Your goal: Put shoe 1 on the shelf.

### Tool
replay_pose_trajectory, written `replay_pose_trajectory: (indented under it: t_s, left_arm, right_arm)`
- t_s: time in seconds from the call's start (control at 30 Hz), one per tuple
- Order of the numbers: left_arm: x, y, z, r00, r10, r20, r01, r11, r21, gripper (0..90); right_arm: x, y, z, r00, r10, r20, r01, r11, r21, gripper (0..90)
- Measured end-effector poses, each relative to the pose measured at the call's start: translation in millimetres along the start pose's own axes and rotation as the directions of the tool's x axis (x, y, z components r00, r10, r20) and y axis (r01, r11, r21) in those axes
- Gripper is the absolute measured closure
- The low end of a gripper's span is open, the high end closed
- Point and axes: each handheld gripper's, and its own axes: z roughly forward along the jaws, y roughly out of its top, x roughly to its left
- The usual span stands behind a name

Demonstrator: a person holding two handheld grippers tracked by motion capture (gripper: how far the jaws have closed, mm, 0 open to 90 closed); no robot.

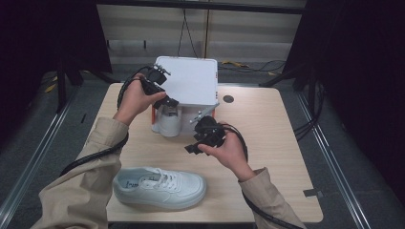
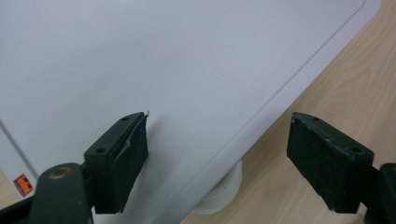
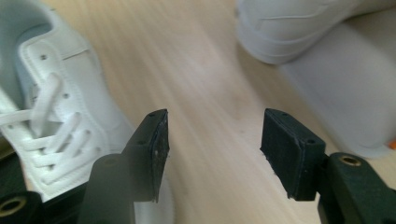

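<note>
A white shoebox with orange trim stands at the back middle of the table, its flat white lid [image 1: 188, 78] [image 2: 154, 60] facing up. One white sneaker [image 1: 169, 123] [image 3: 299, 28] pokes out from under the lid's front edge. My left gripper [image 1: 168, 101] [image 2: 219, 135] is open at the lid's front left corner, one jaw over the lid and one over the table. A second white sneaker [image 1: 160, 187] [image 3: 51, 116] lies on its sole near the front left edge. My right gripper [image 1: 193, 147] [image 3: 212, 135] hovers open above bare wood between the two shoes, holding nothing.
The light wooden table [image 1: 267, 129] has a round black cable hole [image 1: 228, 99] right of the box and a grey tape patch [image 1: 313, 192] near its front right corner. Cables [image 1: 248, 66] lie on the floor behind. Dark curtains flank both sides.
</note>
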Motion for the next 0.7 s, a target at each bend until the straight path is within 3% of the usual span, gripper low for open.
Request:
replay_pose_trajectory:
  t_s: [0.2, 0.27, 0.47, 0.7]
  left_arm:
    - [-2.4, -1.2, 0.3, 0.9997, 0.016, -0.017, -0.016, 0.9999, 0.0, 20.1]
    - [-2.9, -1.4, -0.1, 0.9996, 0.018, -0.022, -0.018, 0.9998, 0.002, 20.4]
    - [-3.8, -2.3, -0.7, 0.9992, 0.028, -0.028, -0.028, 0.9996, 0.003, 21.3]
    - [-5.3, -3.9, -0.9, 0.9991, 0.025, -0.035, -0.025, 0.9997, -0.006, 21.4]
  right_arm:
    - [24.4, 7.3, 16.8, 0.997, -0.045, -0.063, 0.047, 0.999, 0.023, 40.7]
    - [34.9, 12.1, 21.1, 0.9931, -0.081, -0.085, 0.084, 0.996, 0.037, 40.8]
    - [45.0, 8.1, 25.0, 0.9894, -0.093, -0.112, 0.099, 0.994, 0.052, 41.1]
    - [55.2, -4.8, 36.0, 0.9824, -0.095, -0.161, 0.102, 0.994, 0.035, 41.8]
